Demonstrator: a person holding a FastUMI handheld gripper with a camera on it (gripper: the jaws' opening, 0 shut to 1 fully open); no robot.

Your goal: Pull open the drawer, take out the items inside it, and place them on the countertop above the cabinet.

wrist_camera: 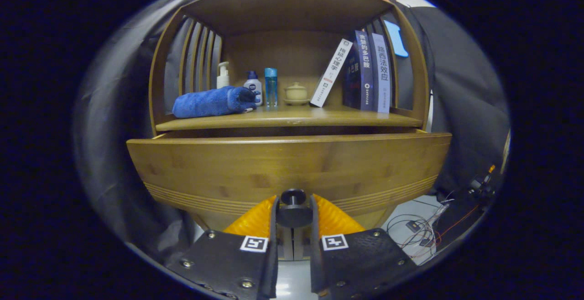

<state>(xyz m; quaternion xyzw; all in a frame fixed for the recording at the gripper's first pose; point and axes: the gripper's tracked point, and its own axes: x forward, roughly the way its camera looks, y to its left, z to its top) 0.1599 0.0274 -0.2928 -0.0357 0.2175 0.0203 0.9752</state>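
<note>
The wooden drawer front (pixel 287 167) bulges toward me below the cabinet's countertop (pixel 292 119) and stands pulled out a little, with a dark gap above its top edge. Its dark round knob (pixel 293 197) sits between my fingers, and my gripper (pixel 293 211) is shut on it. The inside of the drawer is hidden behind its front. On the countertop a rolled blue towel (pixel 213 102) lies at the left.
Behind the towel stand a white pump bottle (pixel 222 75), a white bottle (pixel 253 85) and a blue bottle (pixel 271 87). A small lidded pot (pixel 296 92) sits mid-shelf. Books (pixel 365 71) lean at the right. Cables (pixel 422 231) lie on the floor to the right.
</note>
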